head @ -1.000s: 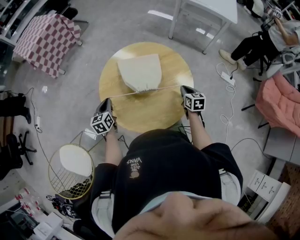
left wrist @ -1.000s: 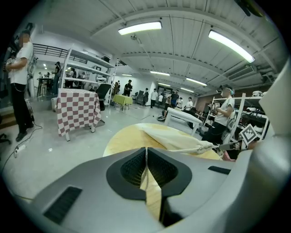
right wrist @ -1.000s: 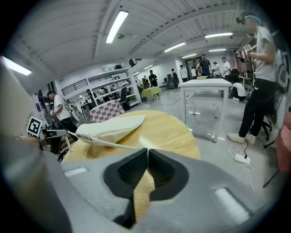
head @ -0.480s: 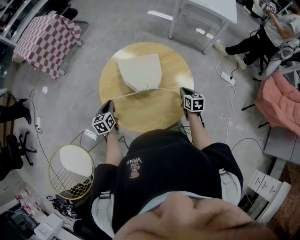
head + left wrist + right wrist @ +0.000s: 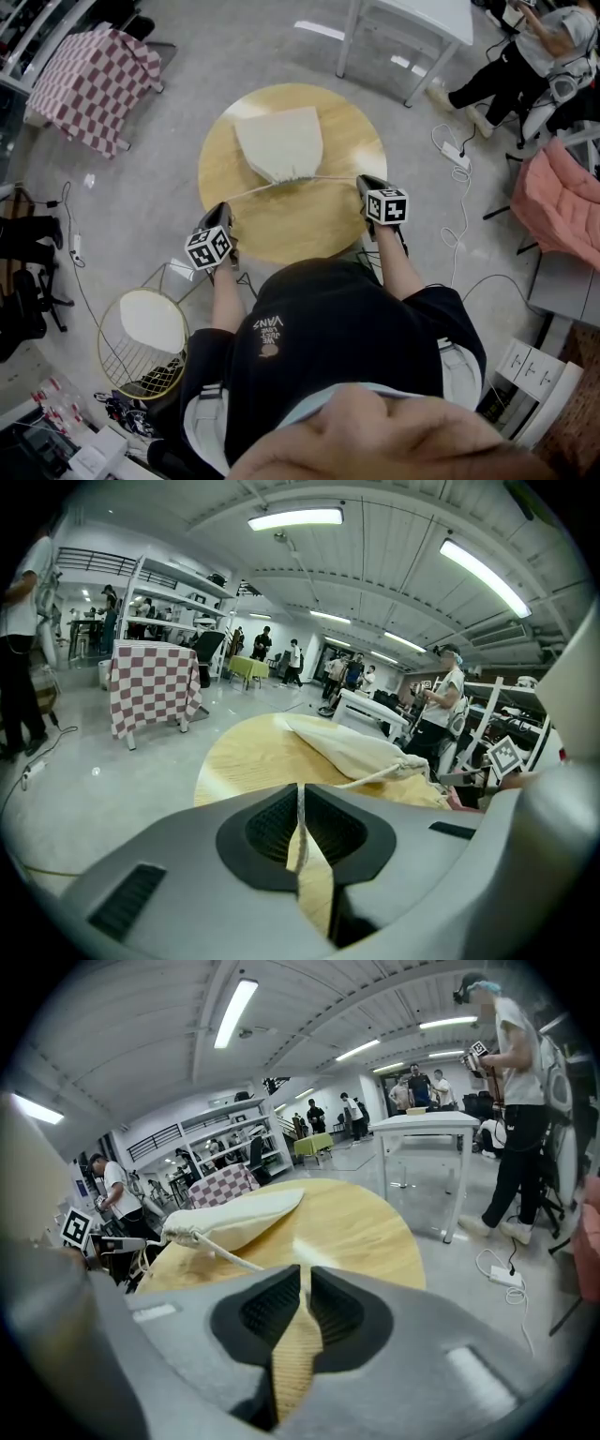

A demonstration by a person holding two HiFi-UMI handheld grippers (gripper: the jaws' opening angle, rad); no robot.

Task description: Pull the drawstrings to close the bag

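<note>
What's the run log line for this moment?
bag mouth gathered, on round table | left gripper shut on drawstring | right gripper jaws just opening, other drawstring between them

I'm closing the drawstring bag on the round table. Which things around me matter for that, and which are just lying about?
For the job: cream bag, drawstrings, round wooden table.
Lying about: wire basket, checkered cloth, white table, power strip.
</note>
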